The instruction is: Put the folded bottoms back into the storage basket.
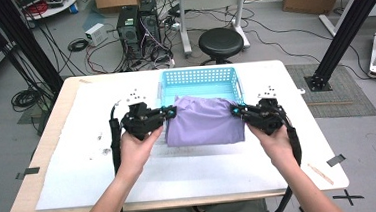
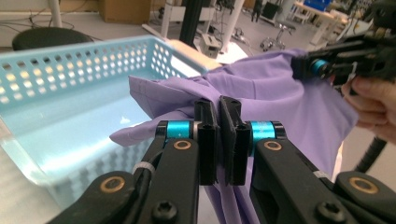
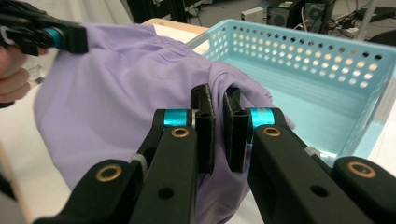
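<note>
So I've got a purple cloth (image 1: 204, 121) pinched at both ends. My left gripper (image 1: 170, 112) is clamped on the cloth's left edge, and my right gripper (image 1: 236, 111) is clamped on its right edge. In both gripper views the jaws are squeezed nearly together with only a thin fold of fabric caught between the pads, so both are gripping the cloth.

The cloth hangs stretched between the two grippers like a little banner. Its top edge sits over the near rim of a light blue basket (image 1: 199, 77), and the rest drapes down in front of the basket, over the white sheet (image 1: 94, 157) that covers the table (image 1: 39, 161). From the left gripper view, the cloth (image 2: 275, 98) bunches up right behind my jaws, with one corner flopping toward the basket (image 2: 70, 70), and my other gripper (image 2: 322, 65) is holding the far end. From the right gripper view it's the same thing mirrored: cloth (image 3: 121, 84) spread out to the left, basket (image 3: 317, 60) off to the right, with a fold of fabric lying over its rim.

My hands (image 1: 135, 149) come in from the near side of the table, one on each gripper, roughly level with each other.
</note>
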